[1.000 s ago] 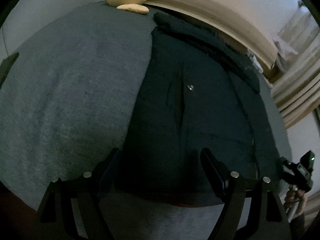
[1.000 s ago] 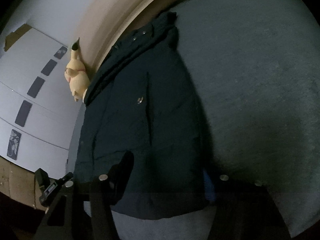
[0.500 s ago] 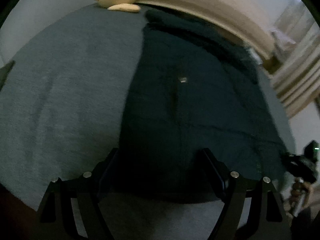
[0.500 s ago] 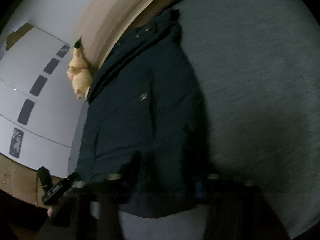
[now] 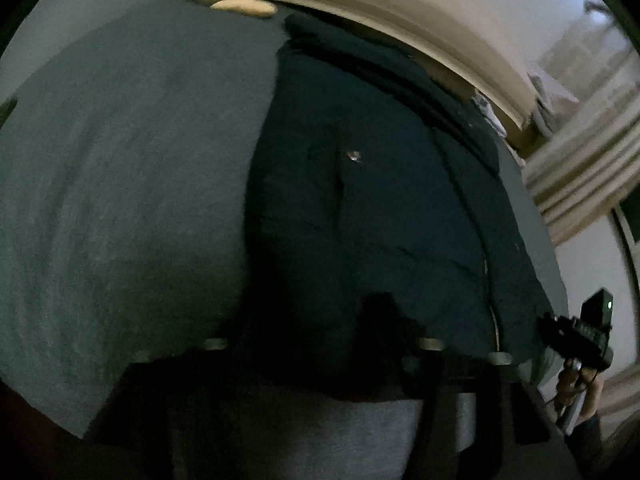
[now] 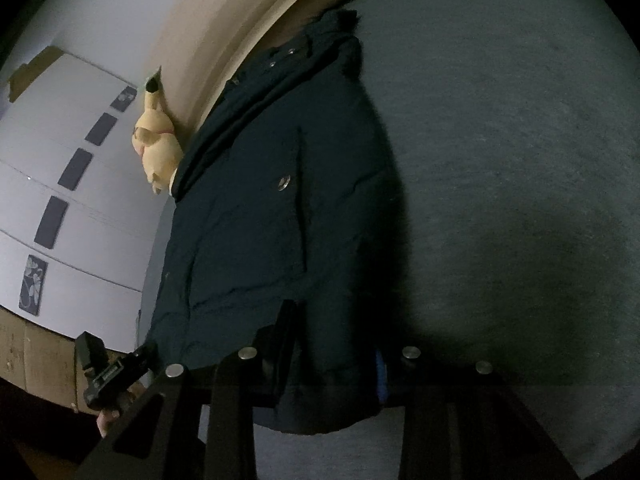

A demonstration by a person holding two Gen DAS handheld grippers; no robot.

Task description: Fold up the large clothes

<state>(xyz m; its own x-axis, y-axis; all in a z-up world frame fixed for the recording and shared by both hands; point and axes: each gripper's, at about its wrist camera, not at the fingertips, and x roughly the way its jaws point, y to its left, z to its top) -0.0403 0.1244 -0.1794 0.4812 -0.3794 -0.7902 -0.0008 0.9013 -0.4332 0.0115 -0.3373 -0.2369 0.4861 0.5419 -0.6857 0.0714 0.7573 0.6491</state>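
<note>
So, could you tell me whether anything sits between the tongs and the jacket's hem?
Nothing visible does: both left tongs and right tongs are closing directly over the dark jacket hem on the grey bedcover.

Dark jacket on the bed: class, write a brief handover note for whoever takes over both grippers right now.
Left gripper: jaws closing around the dark jacket hem.
Right gripper: jaws closing around the same hem, other corner.
Jacket lies flat on the grey bedspread, collar toward the headboard, near a plush toy.
Done: hem approached.
Left: secure both grips, fold hem toward collar.
</note>
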